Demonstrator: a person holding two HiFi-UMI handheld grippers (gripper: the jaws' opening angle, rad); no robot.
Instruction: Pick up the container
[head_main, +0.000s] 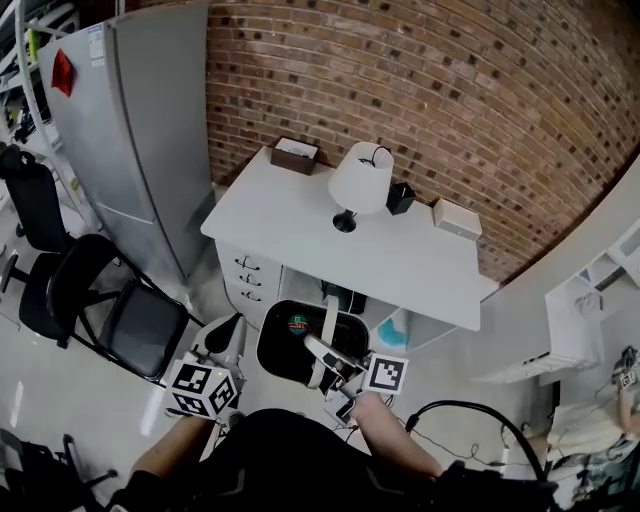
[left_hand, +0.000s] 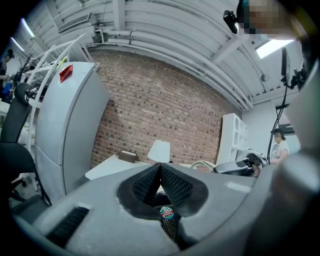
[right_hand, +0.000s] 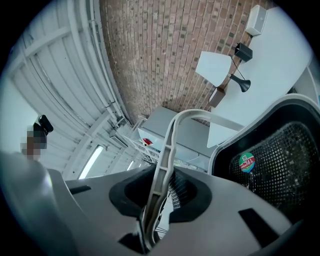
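The container (head_main: 292, 347) is a black mesh basket with a round sticker inside and a white bail handle (head_main: 329, 322). It sits low in front of the white desk. My right gripper (head_main: 325, 358) is shut on that handle. In the right gripper view the handle (right_hand: 167, 160) runs up between the pads, and the basket's mesh wall (right_hand: 285, 155) with its sticker (right_hand: 247, 162) lies to the right. My left gripper (head_main: 230, 328) is just left of the basket and touches nothing. In the left gripper view its fingertips (left_hand: 160, 168) meet, shut and empty.
A white desk (head_main: 300, 225) stands against the brick wall, carrying a lamp (head_main: 360, 178), a brown box (head_main: 295, 155), a small black item (head_main: 400, 197) and a white box (head_main: 457, 218). Drawers (head_main: 246, 282) are below it. A grey cabinet (head_main: 130, 130) and black chairs (head_main: 120, 320) stand left. A black cable (head_main: 470, 412) lies right.
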